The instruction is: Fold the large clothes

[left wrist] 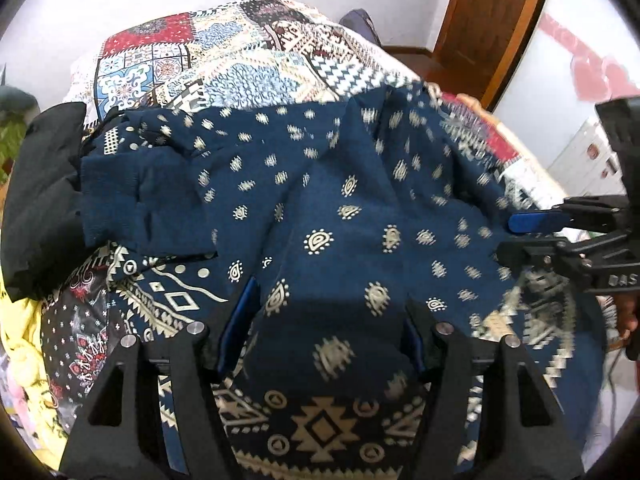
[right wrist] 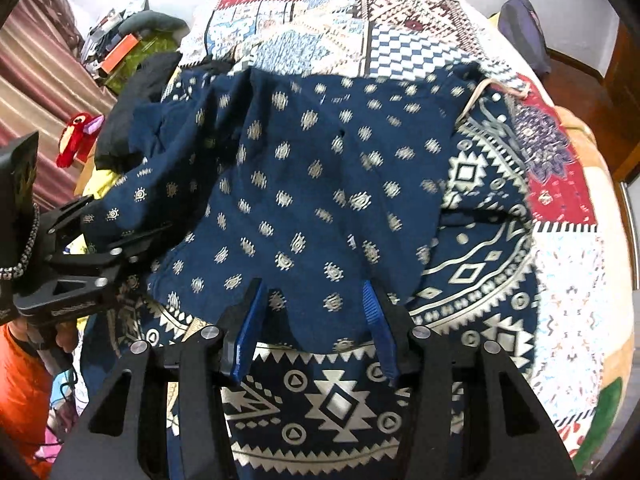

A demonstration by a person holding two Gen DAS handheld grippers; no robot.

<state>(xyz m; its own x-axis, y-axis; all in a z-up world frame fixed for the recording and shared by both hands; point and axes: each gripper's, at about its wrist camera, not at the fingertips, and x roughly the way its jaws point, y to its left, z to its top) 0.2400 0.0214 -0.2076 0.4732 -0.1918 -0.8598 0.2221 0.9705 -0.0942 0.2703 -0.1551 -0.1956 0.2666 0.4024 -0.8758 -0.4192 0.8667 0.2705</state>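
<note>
A large navy garment [left wrist: 320, 200] with cream motifs and a patterned border lies spread on the patchwork bedspread [left wrist: 240, 60]; it also shows in the right wrist view [right wrist: 320, 180]. My left gripper [left wrist: 332, 320] is open, and a fold of the navy cloth lies draped between its blue pads [left wrist: 240, 320]. My right gripper [right wrist: 316, 320] is open, with the edge of a folded-over layer lying between its pads [right wrist: 376, 320]. The right gripper also shows at the right edge of the left wrist view [left wrist: 520, 236]. The left gripper shows at the left edge of the right wrist view [right wrist: 96, 248].
A black garment [left wrist: 40, 200] lies at the bed's left edge, with yellow cloth [left wrist: 20, 340] below it. A wooden door [left wrist: 492, 20] stands at the far right. Clutter and a red plush toy [right wrist: 76, 140] sit beside a striped curtain [right wrist: 40, 80].
</note>
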